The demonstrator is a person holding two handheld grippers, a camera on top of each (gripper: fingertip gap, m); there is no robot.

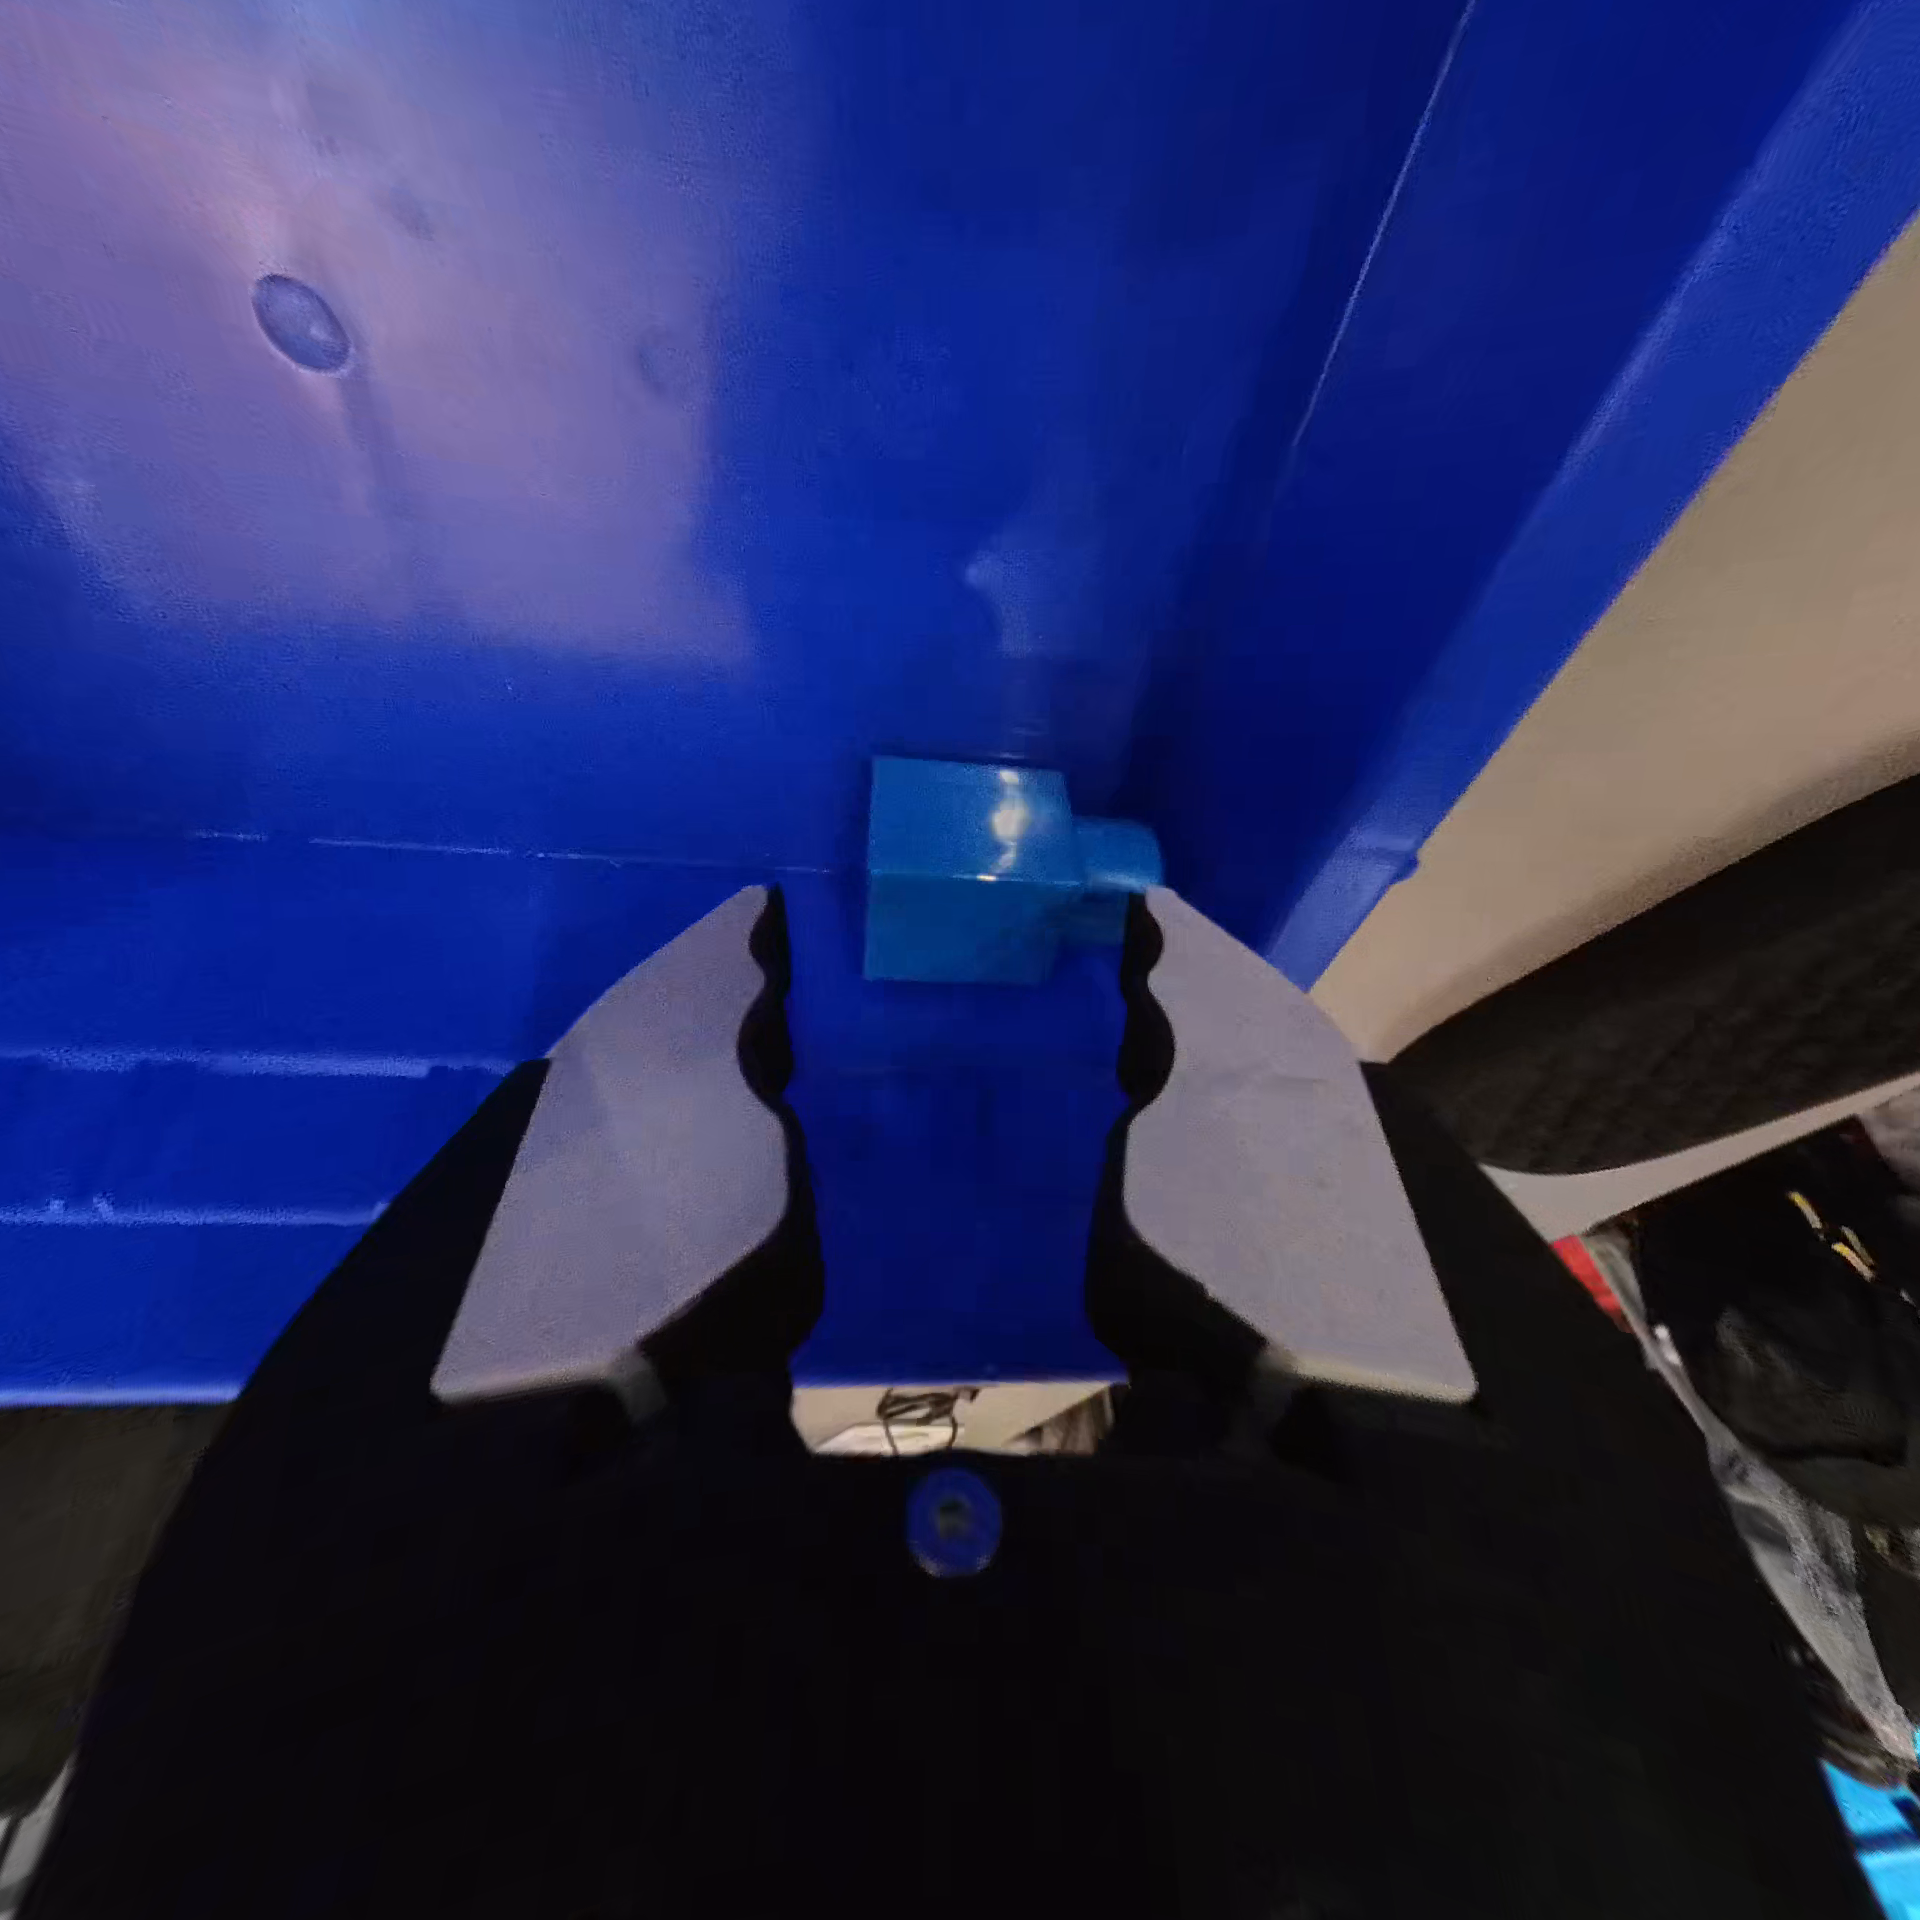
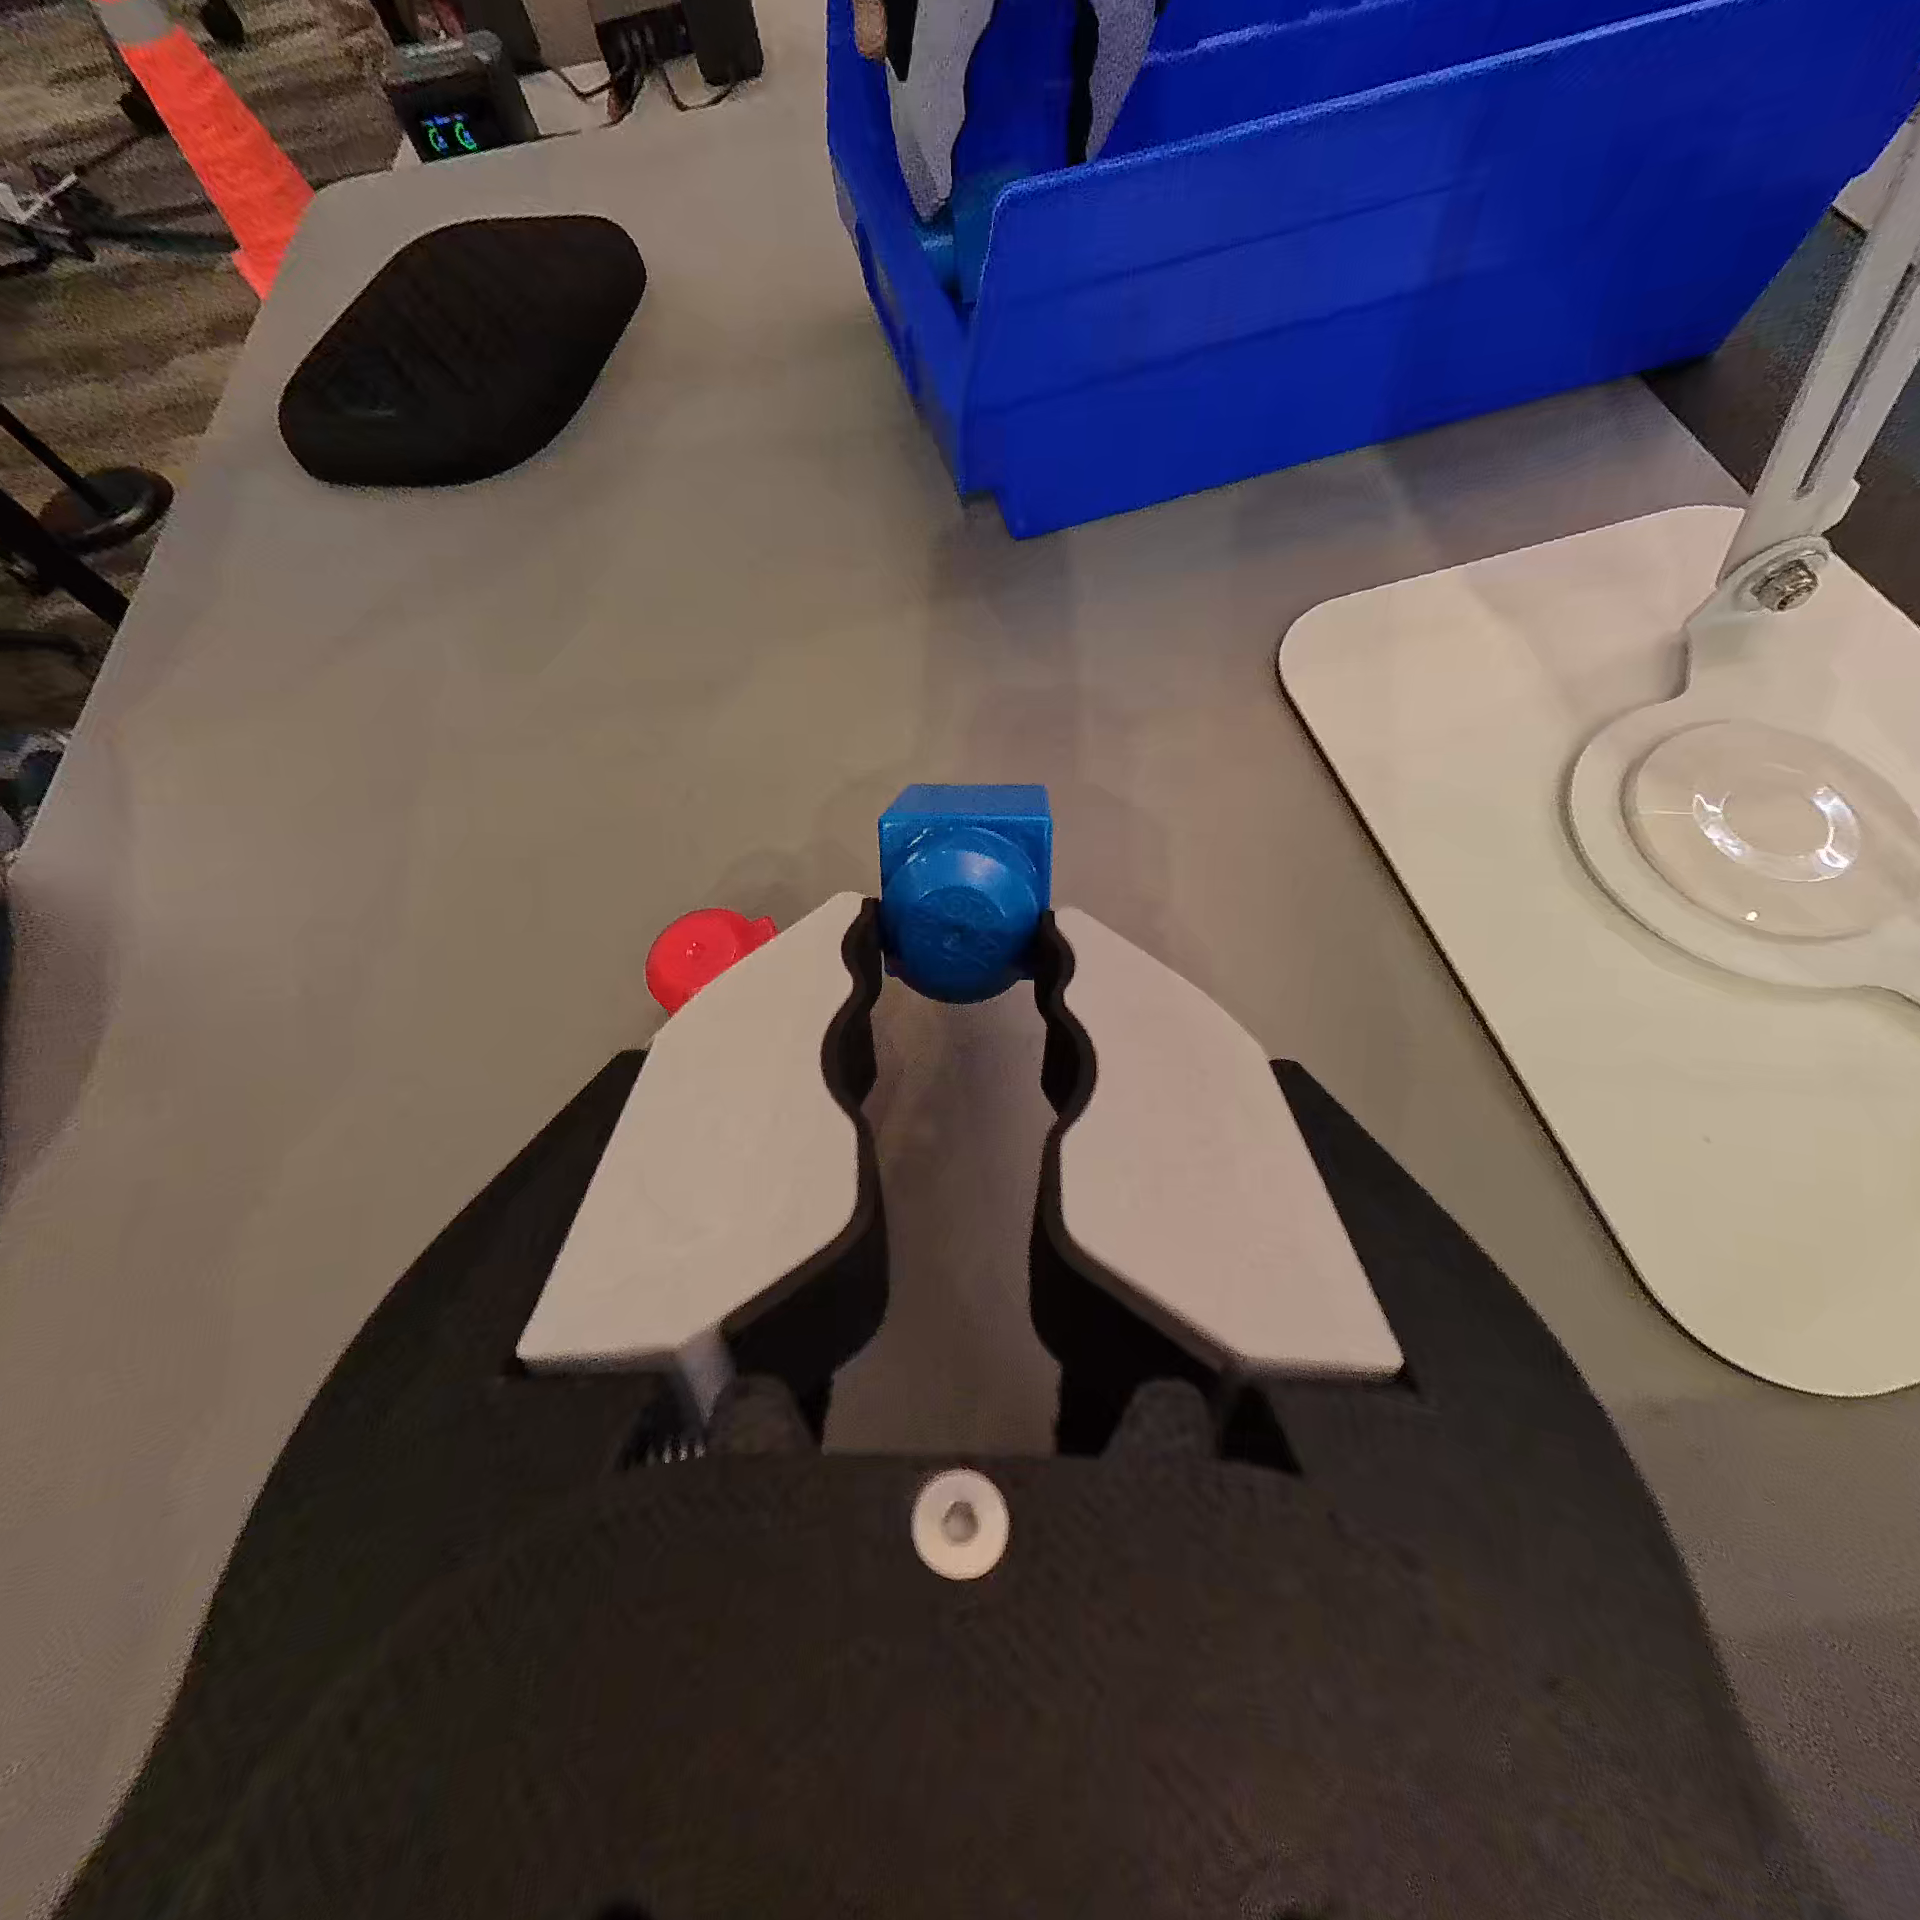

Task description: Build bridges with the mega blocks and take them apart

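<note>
Little writing shows in either view. The round stud of the blue block (image 2: 961, 914) bears raised lettering, too small and blurred to read. At the far edge of the worktop (image 2: 623, 644), a dark device (image 2: 457, 99) shows glowing green figures, also too blurred to make out.

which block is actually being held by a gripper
The blue block over the table, pinched by the right gripper. The red block lies loose beside it.

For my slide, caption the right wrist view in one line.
Right gripper clamps a blue block above the grey table, red block beside it, blue bin behind.
</note>
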